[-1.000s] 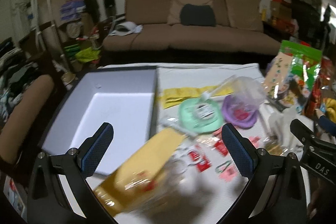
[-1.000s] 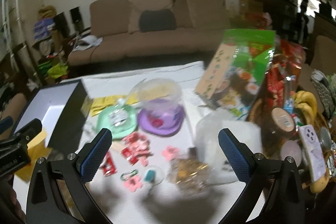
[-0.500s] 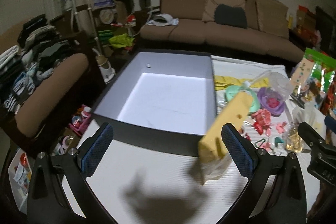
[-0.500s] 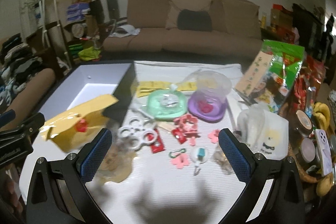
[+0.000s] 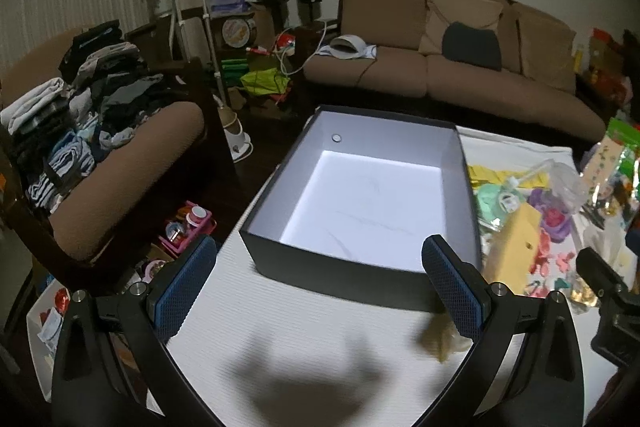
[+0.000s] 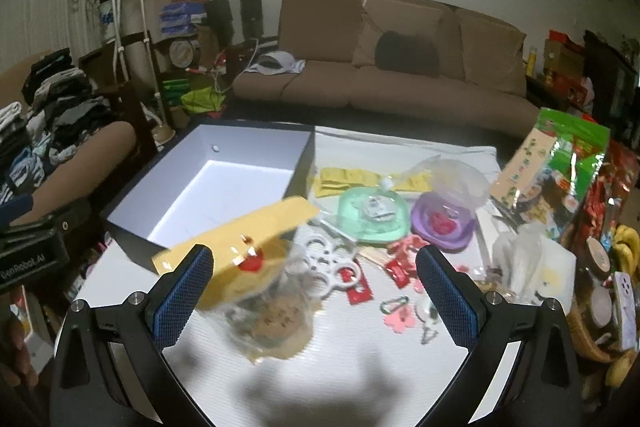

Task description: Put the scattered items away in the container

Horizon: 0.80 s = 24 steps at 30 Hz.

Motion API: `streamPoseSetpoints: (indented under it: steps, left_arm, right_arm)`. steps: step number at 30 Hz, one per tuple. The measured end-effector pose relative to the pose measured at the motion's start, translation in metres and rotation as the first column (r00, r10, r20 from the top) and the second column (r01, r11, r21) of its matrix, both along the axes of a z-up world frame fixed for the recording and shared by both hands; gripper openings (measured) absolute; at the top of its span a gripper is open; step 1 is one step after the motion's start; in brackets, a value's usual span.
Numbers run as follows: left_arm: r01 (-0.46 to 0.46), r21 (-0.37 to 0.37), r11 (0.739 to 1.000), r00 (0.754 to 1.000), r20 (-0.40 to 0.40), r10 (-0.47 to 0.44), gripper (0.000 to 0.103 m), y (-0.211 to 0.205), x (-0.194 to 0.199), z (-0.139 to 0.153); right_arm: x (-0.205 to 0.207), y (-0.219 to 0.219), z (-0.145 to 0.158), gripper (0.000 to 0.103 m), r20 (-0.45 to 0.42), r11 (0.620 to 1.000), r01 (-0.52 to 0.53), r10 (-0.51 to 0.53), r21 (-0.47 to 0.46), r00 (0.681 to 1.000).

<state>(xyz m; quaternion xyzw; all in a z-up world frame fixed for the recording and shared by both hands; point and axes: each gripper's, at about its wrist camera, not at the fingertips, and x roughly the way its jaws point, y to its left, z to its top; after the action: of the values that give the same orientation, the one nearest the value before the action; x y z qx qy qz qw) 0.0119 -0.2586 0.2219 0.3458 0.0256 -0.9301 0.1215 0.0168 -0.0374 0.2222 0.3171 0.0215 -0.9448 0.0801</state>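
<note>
White tablecloth [image 6: 352,343] over table; brown sofa [image 6: 384,75] behind. Left gripper [image 5: 320,295]: fingers apart, gripping nothing, facing dark open box [image 5: 360,203]. Right gripper [image 6: 314,295]: fingers apart, gripping nothing. Yellow-headed packet [image 6: 256,267], blurred, just right of box. Small trinkets [image 6: 396,267] scattered right of packet.

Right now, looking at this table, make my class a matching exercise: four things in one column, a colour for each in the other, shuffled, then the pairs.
Things:
1. box
2. lid
3. dish
4. carabiner

Colours:
A. purple
B. green
C. black outside, white inside
D. mint

Pairs: 1-C, 2-D, 3-A, 4-B
</note>
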Motion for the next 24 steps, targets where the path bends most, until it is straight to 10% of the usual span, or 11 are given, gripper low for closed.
streamPoseSetpoints:
  steps: [24]
  left_arm:
    - [-0.010, 0.004, 1.000, 1.000, 0.008, 0.010, 0.103, -0.039, -0.116, -0.023]
  right_arm:
    - [-0.115, -0.058, -0.016, 0.103, 0.014, 0.999, -0.012, 0.012, 0.045, 1.000]
